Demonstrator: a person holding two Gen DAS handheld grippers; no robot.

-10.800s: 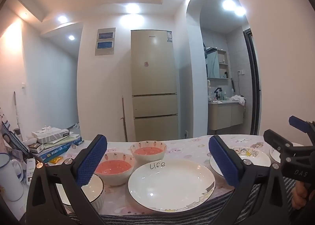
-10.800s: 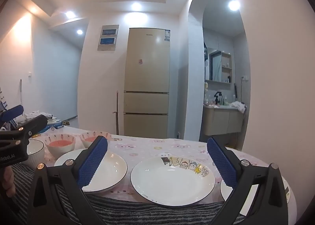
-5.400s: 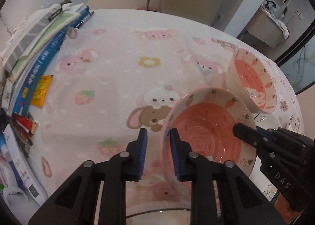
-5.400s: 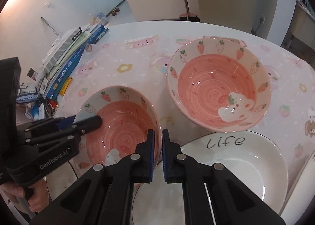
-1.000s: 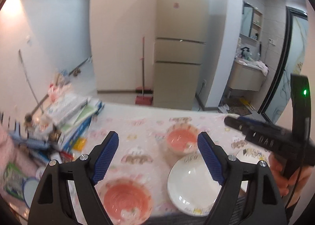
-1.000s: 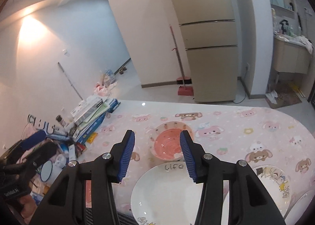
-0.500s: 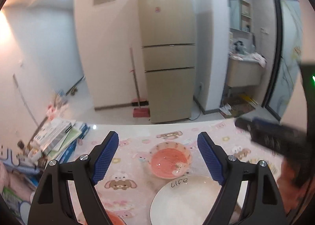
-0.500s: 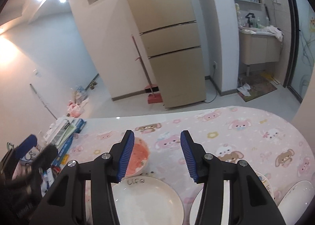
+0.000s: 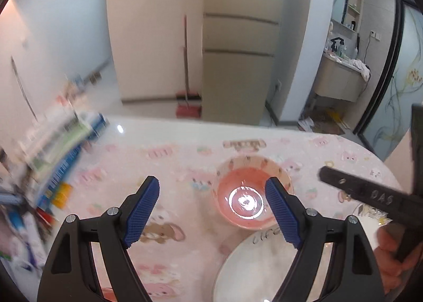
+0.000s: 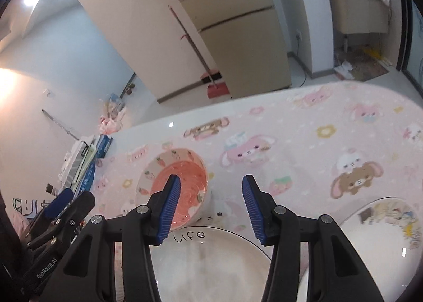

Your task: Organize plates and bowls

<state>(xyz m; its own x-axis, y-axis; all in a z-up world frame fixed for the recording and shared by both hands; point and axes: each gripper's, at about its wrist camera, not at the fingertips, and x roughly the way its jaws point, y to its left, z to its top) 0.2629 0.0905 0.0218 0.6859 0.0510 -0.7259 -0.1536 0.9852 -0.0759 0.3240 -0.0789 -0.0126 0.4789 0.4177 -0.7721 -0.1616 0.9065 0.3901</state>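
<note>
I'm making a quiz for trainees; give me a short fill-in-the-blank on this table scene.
1. The white round plate nearest the right hand-held gripper bears the handwritten word ____.
2. The pink-glazed ceramic bowl has ____ painted around its rim.
3. Nothing sits between the blue pads of the left hand-held gripper; its jaws are ____.
4. The pink cartoon-animal tablecloth covers a ____ table.

Missing words: life; strawberries; open; white

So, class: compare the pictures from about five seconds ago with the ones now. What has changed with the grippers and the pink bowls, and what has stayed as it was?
Both grippers have let go of the pink bowl they pinched by its rim. The left gripper and right gripper now hang open and empty above the table. Only one pink bowl shows clearly now. The white plate marked "life" still lies just in front of that bowl.
</note>
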